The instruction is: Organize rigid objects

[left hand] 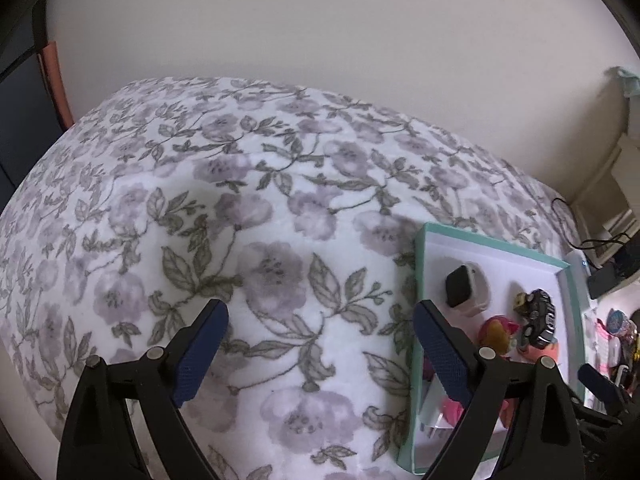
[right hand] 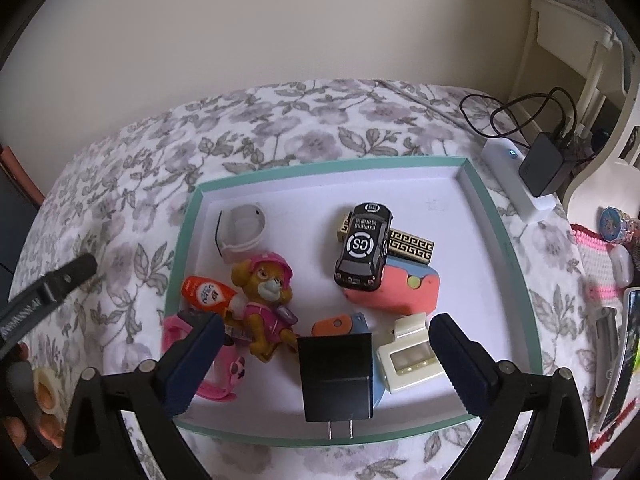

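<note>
**Both claws spread wide, empty**

Left wrist: left gripper (left hand: 320, 332) spread wide over bare floral blanket (left hand: 240, 200); teal-rimmed tray (left hand: 418, 280) edge touches its right finger.

Right wrist: right gripper (right hand: 326, 354) wide apart, empty; black charger (right hand: 336, 376) between fingers, inside tray (right hand: 500, 240); toy car (right hand: 364, 244) beyond.

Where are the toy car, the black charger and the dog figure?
toy car (right hand: 362, 246): right wrist view, on its roof logo.
black charger (right hand: 336, 376): right wrist view, on its top face.
dog figure (right hand: 267, 280): right wrist view, on its face.
</note>
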